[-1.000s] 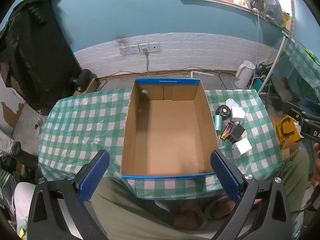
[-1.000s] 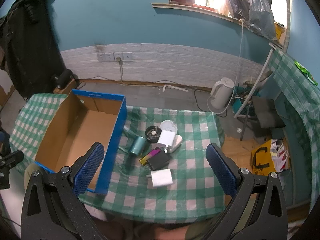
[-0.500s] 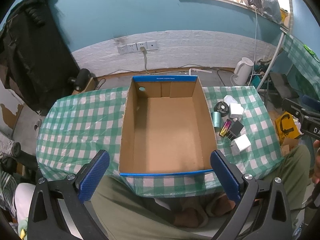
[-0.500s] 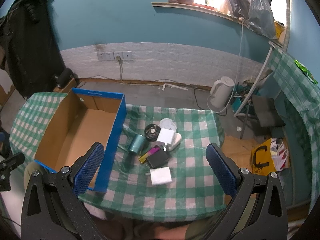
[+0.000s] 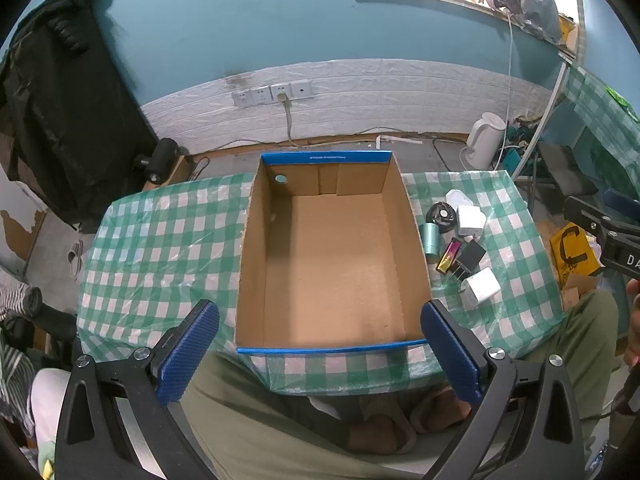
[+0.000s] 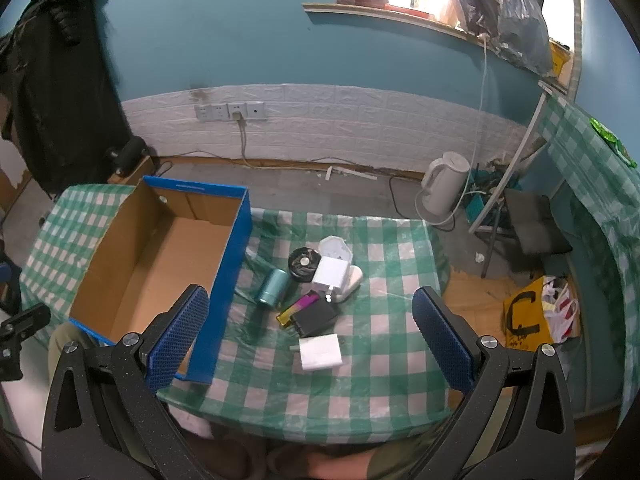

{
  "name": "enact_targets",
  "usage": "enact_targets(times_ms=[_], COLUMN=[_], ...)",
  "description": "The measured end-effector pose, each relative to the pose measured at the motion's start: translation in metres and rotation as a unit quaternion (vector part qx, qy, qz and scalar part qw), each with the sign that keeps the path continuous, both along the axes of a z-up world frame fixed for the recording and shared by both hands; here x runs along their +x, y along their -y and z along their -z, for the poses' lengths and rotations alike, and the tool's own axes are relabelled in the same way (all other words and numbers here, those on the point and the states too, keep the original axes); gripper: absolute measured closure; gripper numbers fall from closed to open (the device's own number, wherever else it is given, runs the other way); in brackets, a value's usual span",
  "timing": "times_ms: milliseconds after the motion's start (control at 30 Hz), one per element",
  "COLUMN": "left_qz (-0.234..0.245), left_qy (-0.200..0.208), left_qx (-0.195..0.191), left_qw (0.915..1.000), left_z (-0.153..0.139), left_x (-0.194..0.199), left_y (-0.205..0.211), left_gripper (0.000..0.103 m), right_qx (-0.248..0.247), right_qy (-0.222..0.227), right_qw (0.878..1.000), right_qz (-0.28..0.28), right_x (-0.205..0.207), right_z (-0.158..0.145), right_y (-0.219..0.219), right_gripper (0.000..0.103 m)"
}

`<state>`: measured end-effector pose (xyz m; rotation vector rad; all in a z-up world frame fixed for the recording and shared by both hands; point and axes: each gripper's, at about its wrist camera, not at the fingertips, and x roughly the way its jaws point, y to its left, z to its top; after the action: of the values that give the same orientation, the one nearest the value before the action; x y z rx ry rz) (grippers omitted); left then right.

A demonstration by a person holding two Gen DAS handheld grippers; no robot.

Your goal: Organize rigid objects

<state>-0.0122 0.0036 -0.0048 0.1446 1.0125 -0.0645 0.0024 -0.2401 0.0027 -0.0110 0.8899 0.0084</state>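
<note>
Teal walls and a white brick-pattern skirting stand behind a table under a green checked cloth. Over the last second both cameras have drawn back and up a little, so box and clutter sit smaller and farther off; nothing on the table has shifted, and the sorting is, by my reading, not yet begun.

On the left, the left gripper hangs spread wide over the near edge of the bare cardboard box. Right of the box lies the cluster: teal cylinder, black round disc, iridescent bar, black block, white adapter, white square charger. The right gripper hovers above them, jaws wide apart, holding nothing.

A white lump behind the adapter is half covered, and I cannot tell what it is.
</note>
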Motion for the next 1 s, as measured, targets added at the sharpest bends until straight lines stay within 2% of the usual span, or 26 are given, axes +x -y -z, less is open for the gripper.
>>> enact_targets(times_ms=[1000], left_qz=[-0.002], left_qy=[-0.009], left_qx=[0.011], left_qw=[0.9999], left_z=[0.001], left_x=[0.0058], left_y=[-0.0016], left_gripper=[0.001], right_qx=[-0.002], right_qy=[-0.002], right_qw=[1.0], right_qz=[-0.002], right_x=[0.0002], right_z=[0.0026], right_y=[0.0001], right_gripper=[0.002])
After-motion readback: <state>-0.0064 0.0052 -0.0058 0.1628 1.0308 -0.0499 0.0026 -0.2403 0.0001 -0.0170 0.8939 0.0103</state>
